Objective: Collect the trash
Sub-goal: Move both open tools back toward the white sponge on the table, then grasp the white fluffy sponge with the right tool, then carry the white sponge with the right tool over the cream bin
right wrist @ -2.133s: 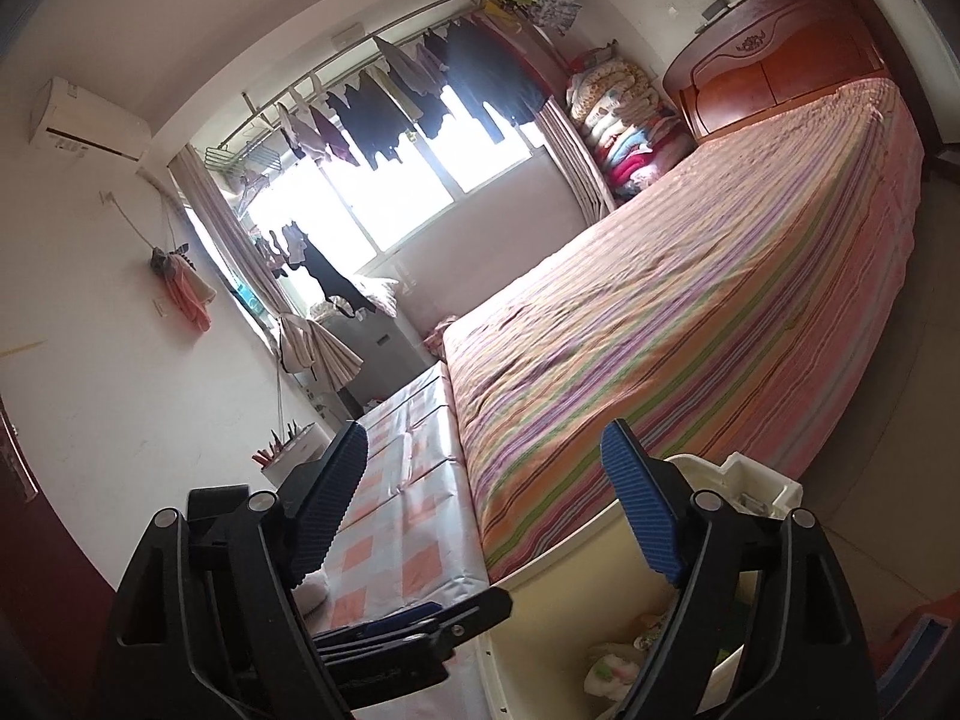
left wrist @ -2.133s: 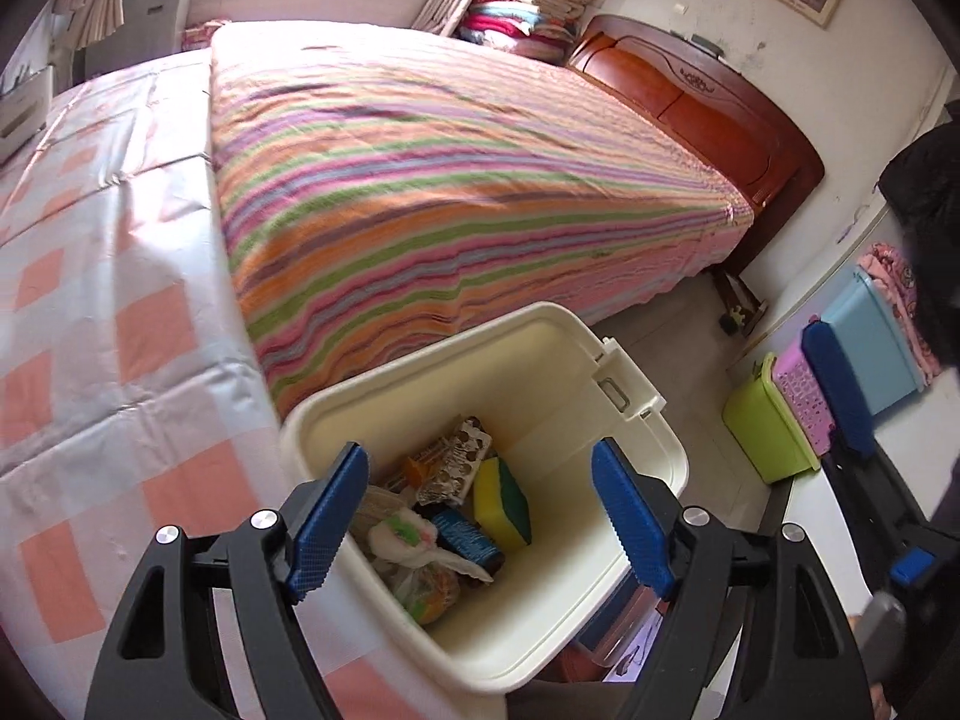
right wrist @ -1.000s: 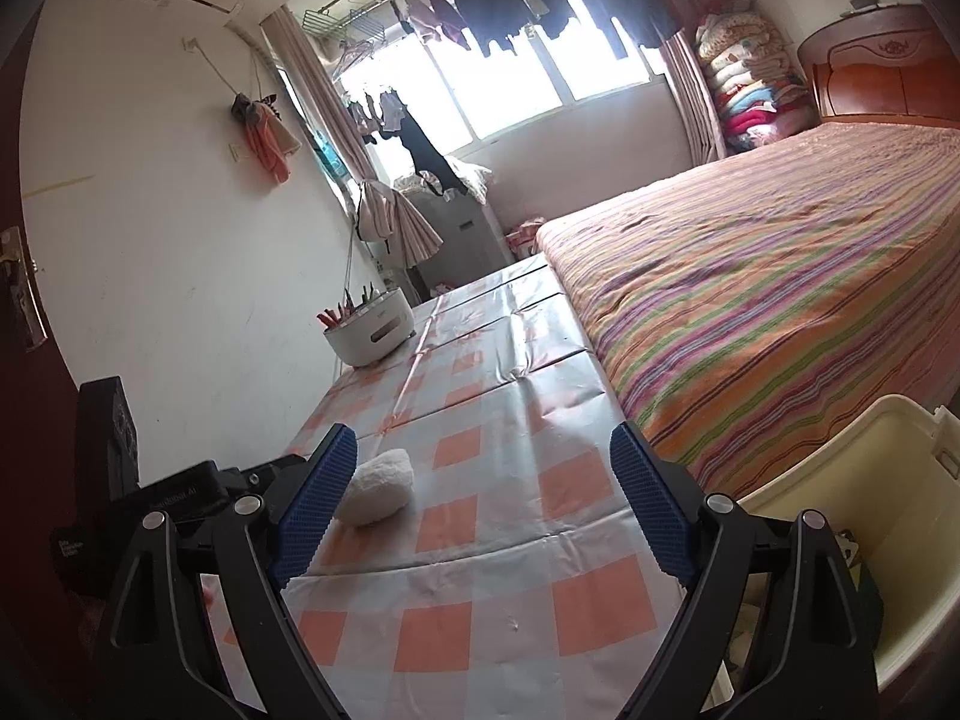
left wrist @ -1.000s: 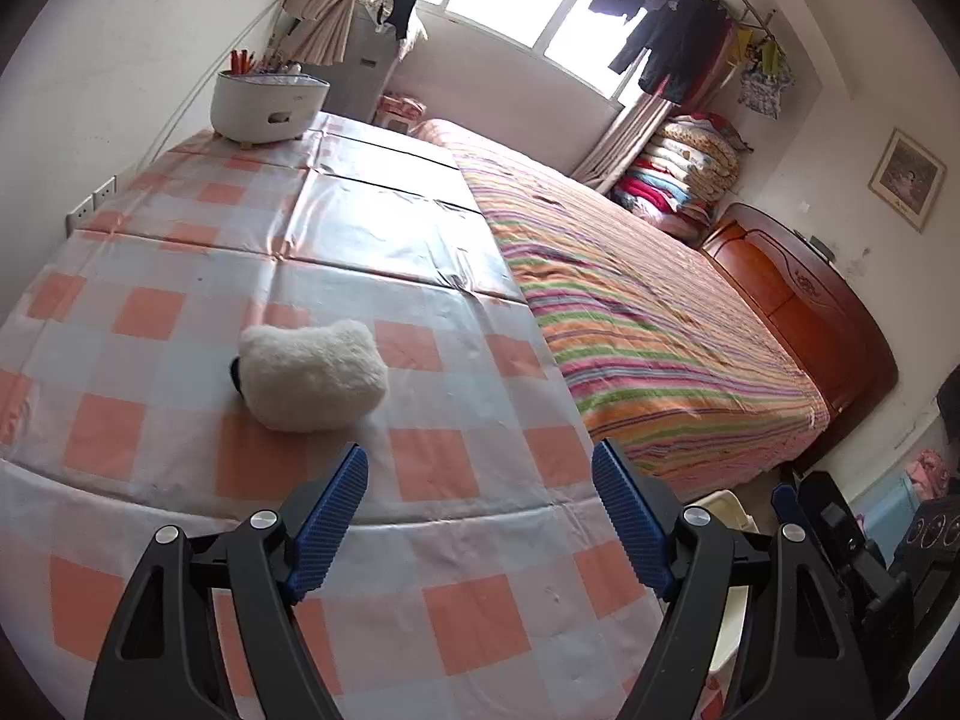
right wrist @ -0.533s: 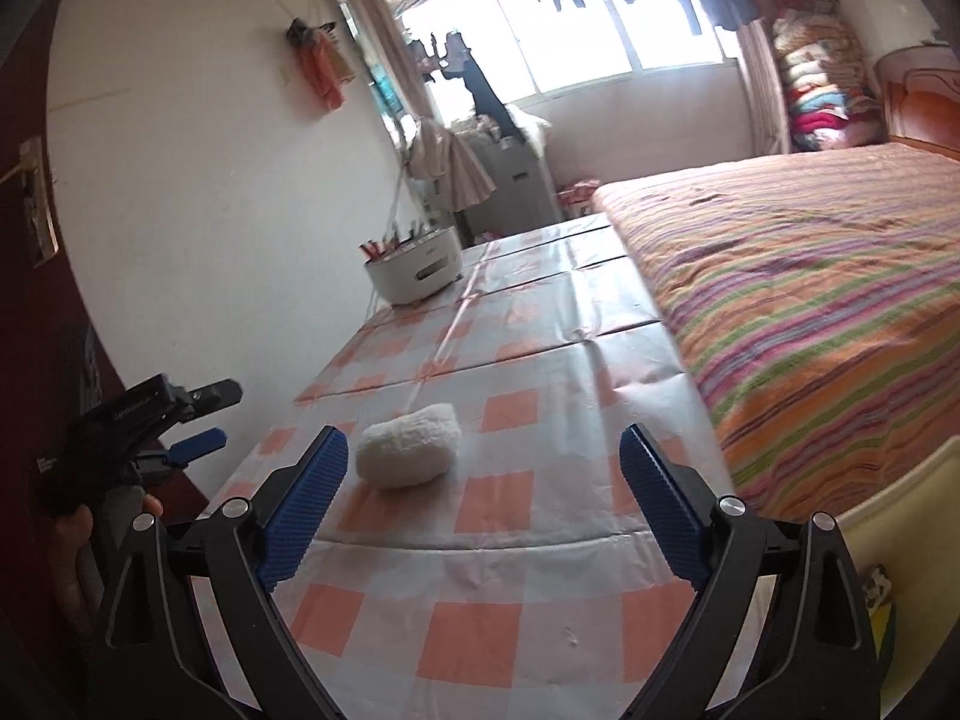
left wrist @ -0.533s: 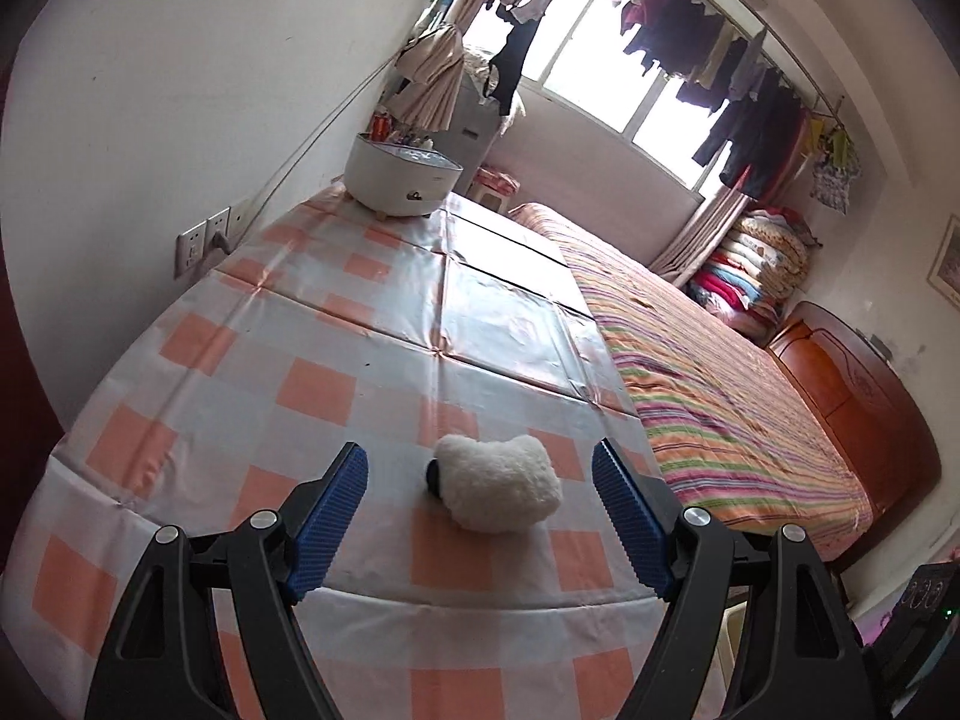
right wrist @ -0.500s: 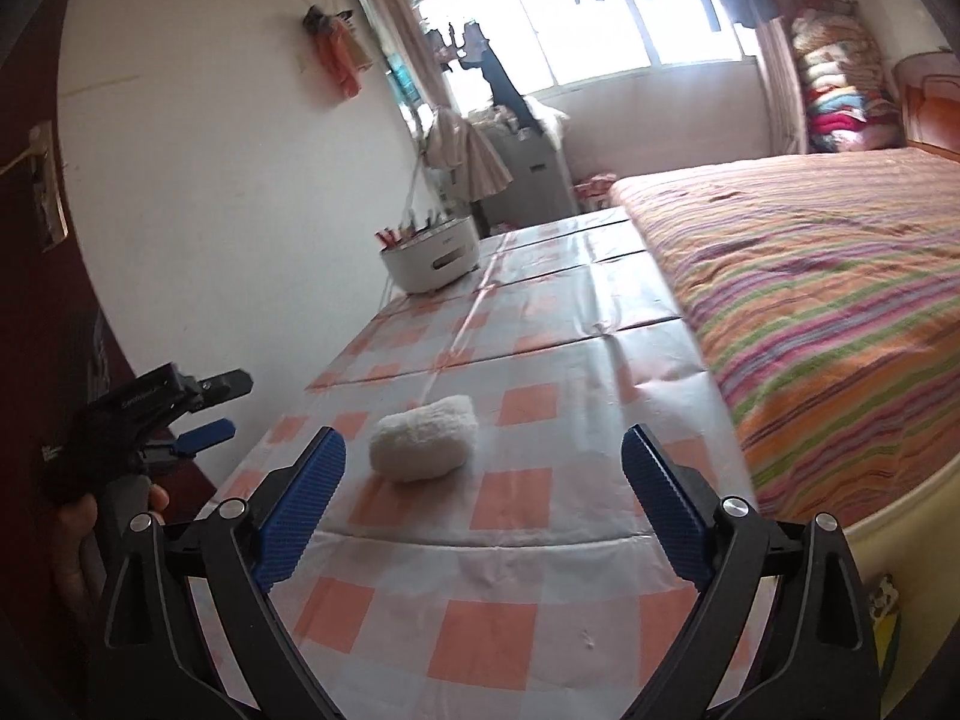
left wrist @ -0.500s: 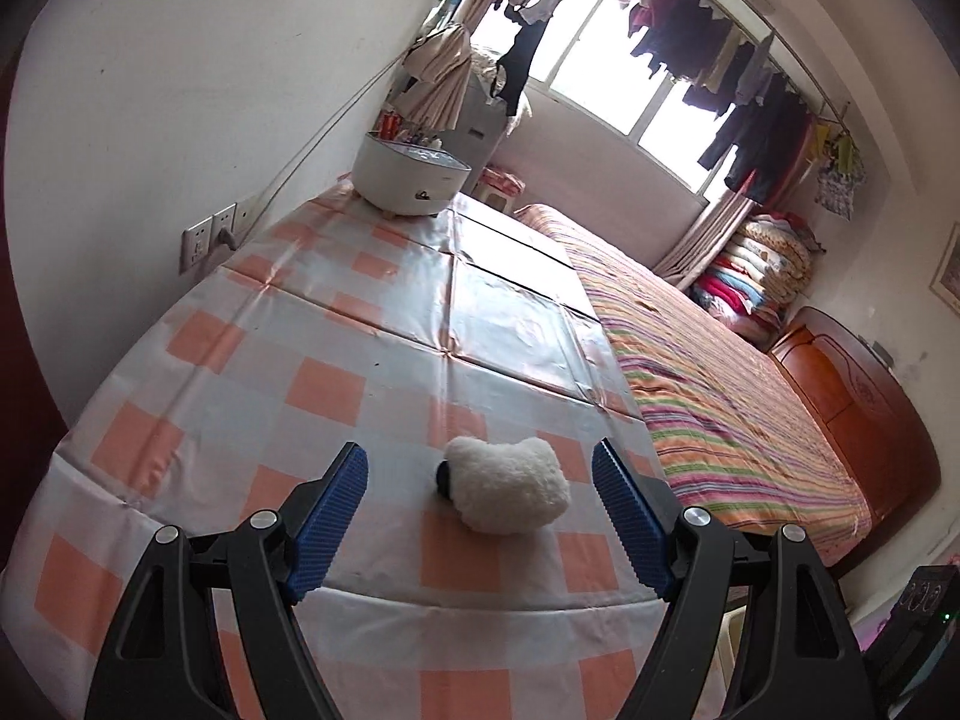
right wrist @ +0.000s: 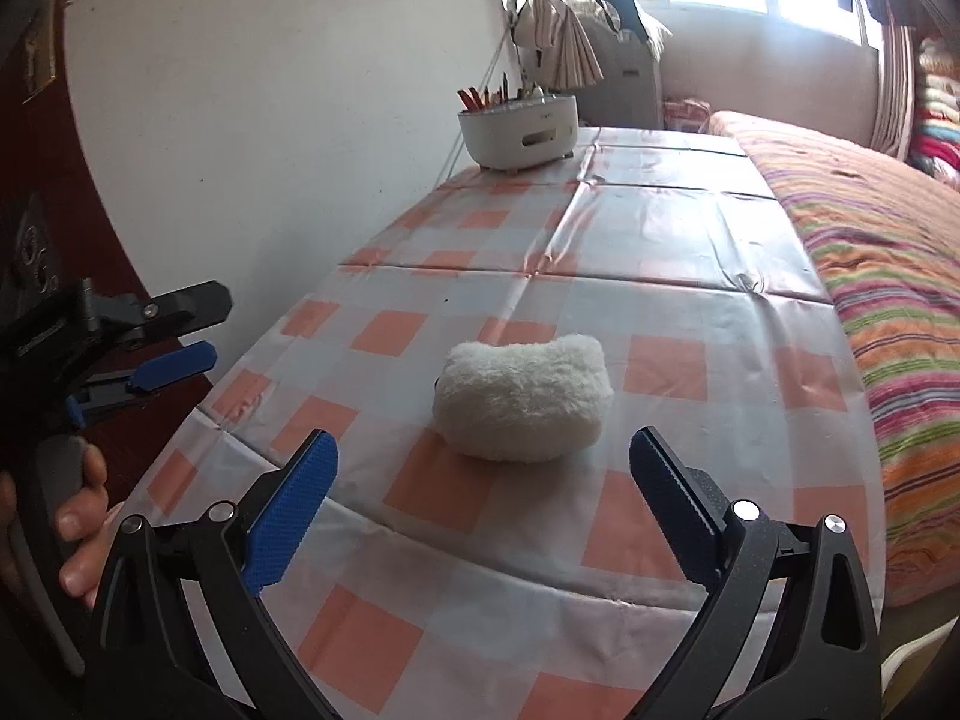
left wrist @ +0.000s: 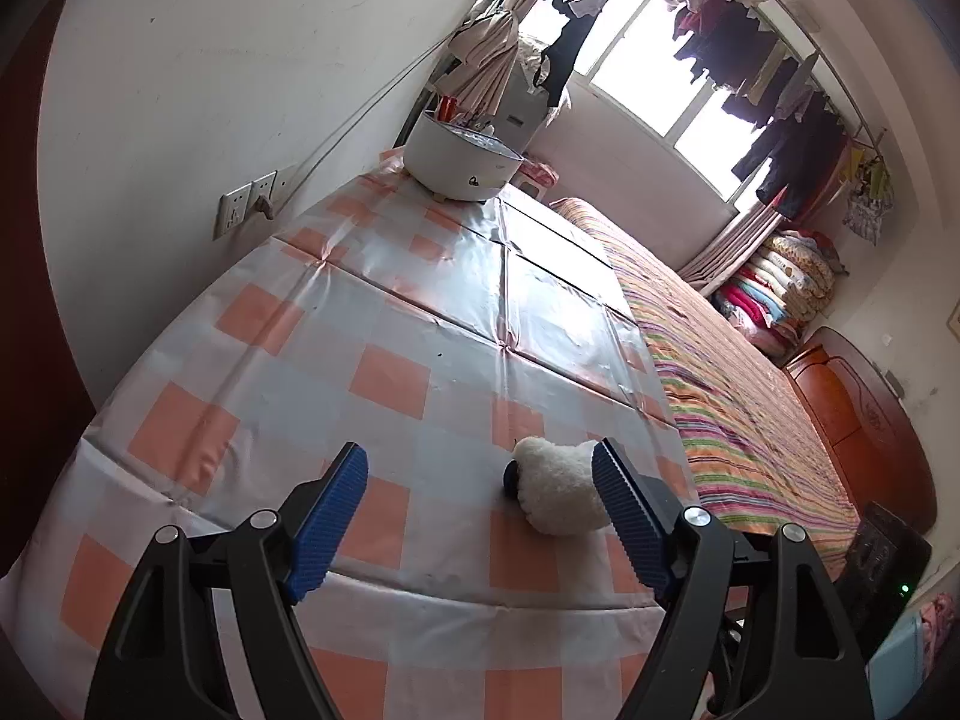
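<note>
The desk [right wrist: 690,240], covered in a glossy orange-and-white checked cloth, lies beside the striped bed [right wrist: 888,252]. At its far end stands a round white holder of pencils [right wrist: 519,129]. Nearer its front edge lies a fluffy white lump [right wrist: 522,402], ahead of my right gripper [right wrist: 483,495] and centred on its gap; those jaws are opening, with nothing between them. My left gripper [left wrist: 483,516] is spread wide, the lump just beyond its right fingertip [left wrist: 624,507].

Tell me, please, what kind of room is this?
Most likely a home bedroom: a bed with a striped multicoloured cover, folded quilts stacked in the corner, and laundry hanging on a rail at the window.
</note>
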A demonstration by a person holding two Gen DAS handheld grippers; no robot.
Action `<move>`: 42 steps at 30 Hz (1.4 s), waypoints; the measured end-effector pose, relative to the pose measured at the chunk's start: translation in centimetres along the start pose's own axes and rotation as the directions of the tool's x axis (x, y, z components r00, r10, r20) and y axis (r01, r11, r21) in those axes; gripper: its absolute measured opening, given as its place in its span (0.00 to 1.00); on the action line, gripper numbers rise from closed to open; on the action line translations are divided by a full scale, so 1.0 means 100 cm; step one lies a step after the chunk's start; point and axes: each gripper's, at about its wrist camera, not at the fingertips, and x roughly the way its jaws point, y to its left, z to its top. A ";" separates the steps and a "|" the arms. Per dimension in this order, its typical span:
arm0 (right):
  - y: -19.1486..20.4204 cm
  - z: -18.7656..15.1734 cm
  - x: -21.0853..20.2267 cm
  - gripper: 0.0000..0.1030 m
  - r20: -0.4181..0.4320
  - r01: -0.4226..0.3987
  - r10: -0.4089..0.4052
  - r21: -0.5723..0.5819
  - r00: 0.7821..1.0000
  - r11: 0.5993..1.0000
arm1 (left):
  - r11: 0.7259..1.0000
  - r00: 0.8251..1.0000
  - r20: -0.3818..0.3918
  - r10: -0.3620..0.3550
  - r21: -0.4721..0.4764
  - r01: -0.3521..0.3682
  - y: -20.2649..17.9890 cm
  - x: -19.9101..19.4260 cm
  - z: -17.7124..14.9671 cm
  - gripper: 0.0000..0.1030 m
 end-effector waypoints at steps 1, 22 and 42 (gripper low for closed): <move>-0.002 0.004 0.007 0.94 -0.016 0.006 -0.006 0.018 1.000 1.000 | 1.000 1.000 -0.001 0.000 -0.004 0.000 0.001 0.000 0.000 0.73; 0.009 0.029 0.100 0.94 -0.168 0.220 -0.230 -0.074 0.959 0.973 | 0.999 0.999 -0.036 -0.001 -0.037 -0.001 0.018 -0.004 0.001 0.73; -0.007 0.027 0.081 0.73 -0.161 0.185 -0.185 -0.016 0.969 0.983 | 1.000 0.998 -0.061 0.000 -0.008 0.000 0.009 0.000 -0.004 0.73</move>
